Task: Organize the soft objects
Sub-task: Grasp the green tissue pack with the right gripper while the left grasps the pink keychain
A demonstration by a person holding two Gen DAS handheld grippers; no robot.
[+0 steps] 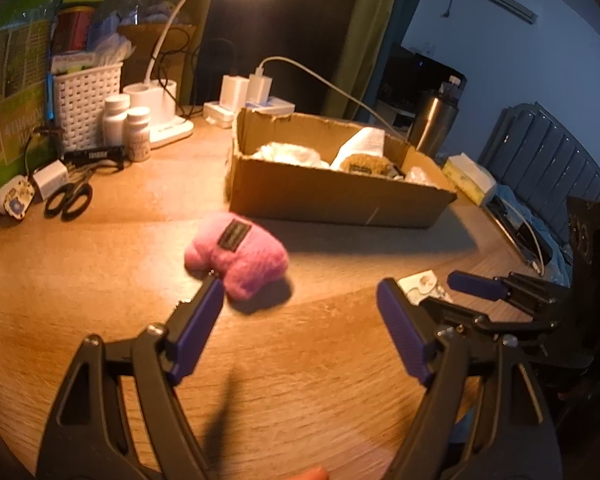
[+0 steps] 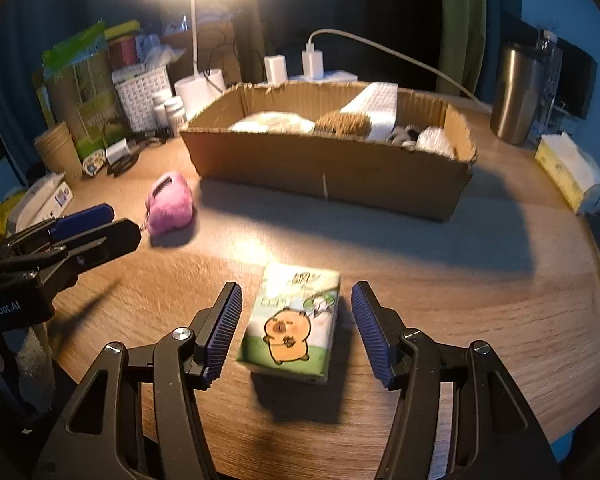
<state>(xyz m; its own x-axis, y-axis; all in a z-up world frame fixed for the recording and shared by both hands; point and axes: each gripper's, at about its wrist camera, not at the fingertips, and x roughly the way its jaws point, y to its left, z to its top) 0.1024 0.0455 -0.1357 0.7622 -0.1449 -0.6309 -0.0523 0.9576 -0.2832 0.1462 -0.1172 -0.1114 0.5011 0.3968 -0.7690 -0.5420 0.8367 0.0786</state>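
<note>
A pink fuzzy pouch [image 1: 236,256] with a dark label lies on the wooden table, just beyond my left gripper [image 1: 300,300], which is open and empty; the left fingertip is near the pouch's front edge. The pouch also shows in the right wrist view [image 2: 170,208]. My right gripper [image 2: 296,304] is open, its fingers either side of a tissue pack [image 2: 292,320] with a cartoon capybara, not touching it. A cardboard box [image 1: 332,196] behind holds several soft items; it also shows in the right wrist view [image 2: 332,168].
At the back left stand a white basket [image 1: 86,104], pill bottles [image 1: 126,128], scissors [image 1: 70,200] and a lamp base [image 1: 160,108]. A steel tumbler [image 2: 516,92] and a tissue pack [image 2: 568,172] stand right of the box. The left gripper [image 2: 84,228] reaches in at left.
</note>
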